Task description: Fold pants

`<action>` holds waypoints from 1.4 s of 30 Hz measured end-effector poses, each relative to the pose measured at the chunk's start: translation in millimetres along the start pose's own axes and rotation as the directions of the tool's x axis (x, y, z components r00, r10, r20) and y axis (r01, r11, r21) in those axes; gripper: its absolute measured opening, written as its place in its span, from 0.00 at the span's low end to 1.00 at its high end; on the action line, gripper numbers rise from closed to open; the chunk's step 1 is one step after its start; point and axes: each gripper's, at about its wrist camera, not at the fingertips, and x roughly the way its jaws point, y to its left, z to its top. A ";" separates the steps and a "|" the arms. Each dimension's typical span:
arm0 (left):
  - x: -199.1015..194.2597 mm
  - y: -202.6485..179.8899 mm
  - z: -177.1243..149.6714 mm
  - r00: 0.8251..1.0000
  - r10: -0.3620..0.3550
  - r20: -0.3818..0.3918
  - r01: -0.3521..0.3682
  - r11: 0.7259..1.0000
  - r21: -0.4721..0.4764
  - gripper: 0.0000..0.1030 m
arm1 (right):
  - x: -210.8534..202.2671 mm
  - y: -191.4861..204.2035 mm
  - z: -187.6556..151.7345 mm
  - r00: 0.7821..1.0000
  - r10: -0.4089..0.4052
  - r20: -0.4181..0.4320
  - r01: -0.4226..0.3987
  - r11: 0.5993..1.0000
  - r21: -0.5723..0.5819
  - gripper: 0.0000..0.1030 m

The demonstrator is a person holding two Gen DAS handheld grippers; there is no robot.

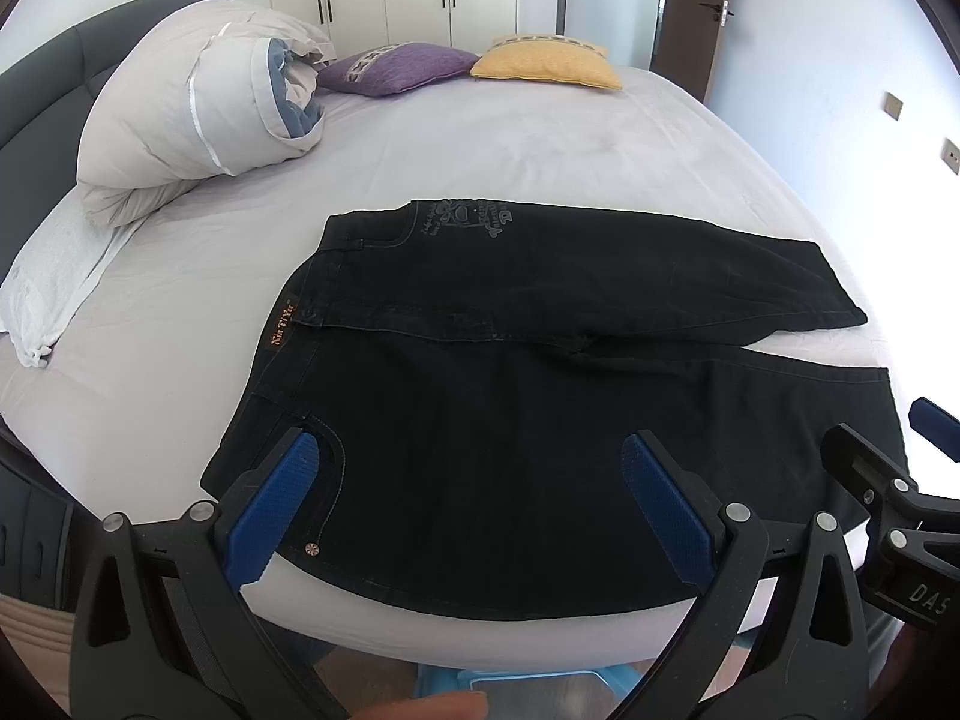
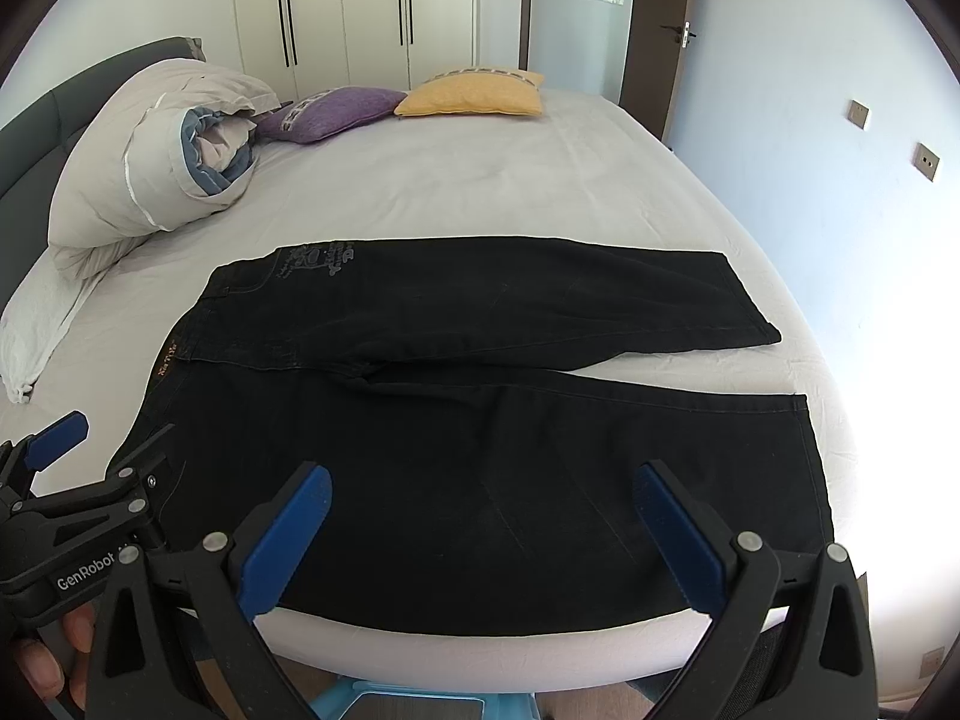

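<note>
Pants [image 1: 540,390] lie flat on the bed [image 1: 480,138]; my left gripper [image 1: 468,498] and right gripper [image 2: 486,534] hover wide open and empty above the near edge, ready to fold.

From my left hand-held gripper [image 1: 468,495], the bed [image 1: 480,144] lies bare from 11 to 2 o'clock beyond the pants [image 1: 510,420]. At 10 o'clock the rolled duvet [image 1: 180,114] blocks the way; two cushions, purple [image 1: 399,67] and yellow [image 1: 546,63], sit far off at 12. My right hand-held gripper [image 2: 483,531] has open sheet at 2 o'clock.
</note>
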 end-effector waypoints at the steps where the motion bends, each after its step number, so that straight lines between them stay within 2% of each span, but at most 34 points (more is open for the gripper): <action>1: 0.0 -0.2 0.0 1.000 0.001 0.000 -0.001 1.000 0.000 1.00 | -0.2 0.7 0.2 1.000 -0.001 0.000 0.001 1.000 -0.002 1.00; 42: -1.4 2.0 -1.9 1.000 0.007 -0.009 -0.007 1.000 -0.013 1.00 | 1.6 7.1 -3.8 1.000 0.003 0.000 -0.003 1.000 -0.001 1.00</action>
